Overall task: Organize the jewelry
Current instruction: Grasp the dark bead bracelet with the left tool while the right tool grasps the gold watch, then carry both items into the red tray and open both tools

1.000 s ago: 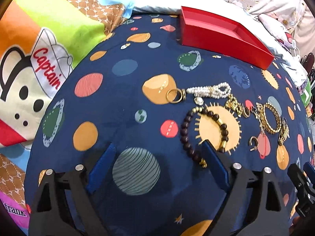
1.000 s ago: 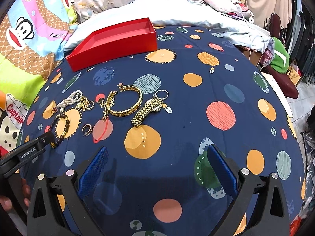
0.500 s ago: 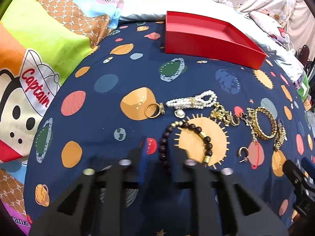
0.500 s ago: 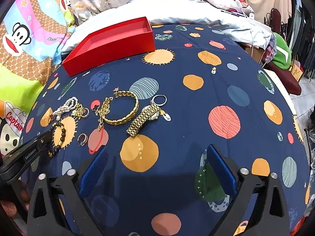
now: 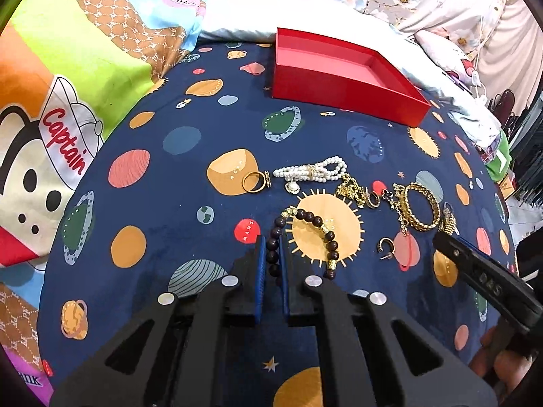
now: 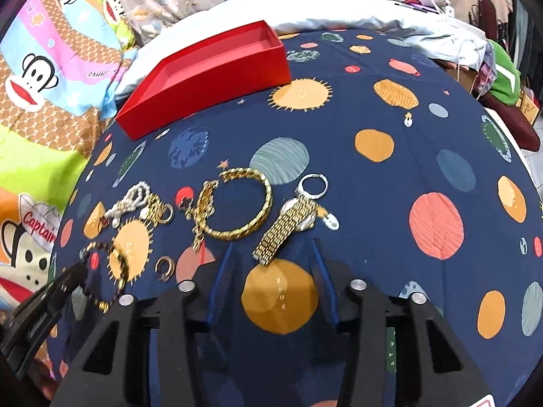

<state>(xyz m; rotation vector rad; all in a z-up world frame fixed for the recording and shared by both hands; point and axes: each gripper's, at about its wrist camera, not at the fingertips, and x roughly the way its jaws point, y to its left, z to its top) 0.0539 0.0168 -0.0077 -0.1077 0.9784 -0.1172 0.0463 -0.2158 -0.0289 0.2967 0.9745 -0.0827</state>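
Note:
My left gripper point(image 5: 272, 241) is shut on the dark bead bracelet point(image 5: 307, 217), pinching its left side on the bedspread. Beyond it lie a gold ring point(image 5: 254, 181), a pearl bracelet point(image 5: 310, 172), gold chains point(image 5: 353, 190), a gold bangle point(image 5: 420, 207) and a small hoop earring point(image 5: 386, 246). The empty red box point(image 5: 342, 78) stands at the back. My right gripper point(image 6: 271, 246) is partly open, its fingers on either side of the gold watch point(image 6: 288, 225). The gold bangle point(image 6: 239, 208) lies just left of the watch.
A navy planet-print bedspread point(image 5: 169, 210) covers the bed. A cartoon monkey quilt point(image 5: 57, 108) lies on the left and a white pillow point(image 5: 305, 13) behind the box. A silver ring point(image 6: 314, 185) and a white tag point(image 6: 331, 220) lie by the watch.
My left gripper moved forward and closed on the bead bracelet. My right gripper moved forward to the gold watch and its fingers narrowed.

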